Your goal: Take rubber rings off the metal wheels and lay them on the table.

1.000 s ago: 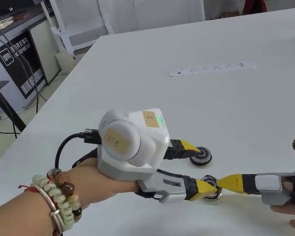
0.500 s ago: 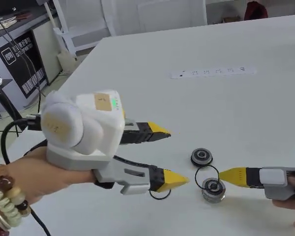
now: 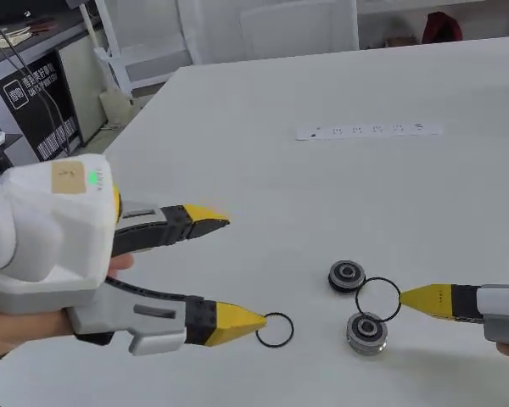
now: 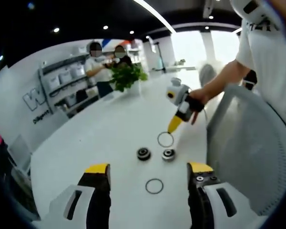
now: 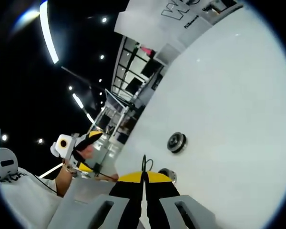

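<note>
The nearer metal wheel (image 3: 366, 331) stands flat on the white bench (image 3: 280, 170), and everything else gathers round it. The farther metal wheel (image 3: 347, 275) sits just beyond it and slightly to its left, the two close but not touching. Neither wheel has a ring on it.

To the right of the nearer wheel, the right hand-held gripper (image 3: 407, 297) comes in with its yellow-tipped jaws pressed together. They pinch the edge of one thin black rubber ring, the held rubber ring (image 3: 378, 298). That ring hangs off the tip just above and behind the nearer wheel, in the gap between the two wheels and around neither. From here I can't tell whether it touches the bench.

To the left of the nearer wheel, a second ring, the loose rubber ring (image 3: 275, 330), lies flat on the bench, well clear of the wheel. The left hand-held gripper (image 3: 242, 271) is further left again, its jaws spread wide with nothing between them. The tip of its lower jaw is just beside the loose ring.

Far beyond the nearer wheel, a white power strip (image 3: 369, 130) lies across the bench.
</note>
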Tool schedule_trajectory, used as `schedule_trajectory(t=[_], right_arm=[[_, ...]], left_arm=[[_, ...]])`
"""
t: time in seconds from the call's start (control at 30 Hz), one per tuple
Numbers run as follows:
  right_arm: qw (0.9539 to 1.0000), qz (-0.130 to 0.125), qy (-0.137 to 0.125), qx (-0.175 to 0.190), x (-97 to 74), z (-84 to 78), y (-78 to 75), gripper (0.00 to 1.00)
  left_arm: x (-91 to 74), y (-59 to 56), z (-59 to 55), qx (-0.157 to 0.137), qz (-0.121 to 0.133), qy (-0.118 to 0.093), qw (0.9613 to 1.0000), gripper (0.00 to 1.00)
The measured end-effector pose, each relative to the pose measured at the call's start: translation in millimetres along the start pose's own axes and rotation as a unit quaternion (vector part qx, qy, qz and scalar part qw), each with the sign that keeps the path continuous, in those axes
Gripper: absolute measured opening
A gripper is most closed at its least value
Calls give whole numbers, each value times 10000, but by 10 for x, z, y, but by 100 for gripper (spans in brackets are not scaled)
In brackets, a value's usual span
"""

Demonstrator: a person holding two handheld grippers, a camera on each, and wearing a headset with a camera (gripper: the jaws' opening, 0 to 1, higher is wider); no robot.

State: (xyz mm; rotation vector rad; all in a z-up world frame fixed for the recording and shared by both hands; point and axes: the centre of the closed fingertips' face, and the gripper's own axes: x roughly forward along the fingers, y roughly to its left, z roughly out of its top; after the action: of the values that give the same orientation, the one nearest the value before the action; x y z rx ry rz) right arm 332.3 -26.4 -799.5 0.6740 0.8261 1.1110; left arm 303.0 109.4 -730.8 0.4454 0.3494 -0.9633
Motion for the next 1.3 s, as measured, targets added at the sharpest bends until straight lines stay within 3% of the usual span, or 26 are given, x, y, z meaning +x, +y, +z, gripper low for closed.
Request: schedule_trajectory(t=[0.27,0.57,0.7,0.8,0.87,0.93,1.0,1.13,1.3], right_arm=[[9989,-79,190,-412,-72,13,96,0],[9924,-187,607,-1053,-107,-26,205,0],[9904,-206,696,-1178,-117,-31,242,0],[9852,-340,737,-1508,-126,-4,250,0],[9859,-251,756,-1475,-128,11,311,0],[9835,-269,788,-1604,-129,33,326,0],[9806,-288,868,-1734,-128,42,331,0],[9789,-293,940,-1788,-115,57,332,0],[9719,-271,1135,-2046,-83,45,389,0]], left_arm=[[-202,67,-164,-275,326,49,9991,72],[-295,5,-326,-487,410,120,9979,73],[-326,-16,-398,-557,436,180,9973,73],[-358,-17,-467,-592,486,260,9967,74],[-379,-23,-496,-666,496,269,9962,74],[-394,-33,-520,-702,502,293,9958,74],[-405,-41,-535,-743,505,300,9955,75],[-421,-31,-537,-848,569,236,9945,75],[-433,-39,-541,-918,601,182,9938,76]])
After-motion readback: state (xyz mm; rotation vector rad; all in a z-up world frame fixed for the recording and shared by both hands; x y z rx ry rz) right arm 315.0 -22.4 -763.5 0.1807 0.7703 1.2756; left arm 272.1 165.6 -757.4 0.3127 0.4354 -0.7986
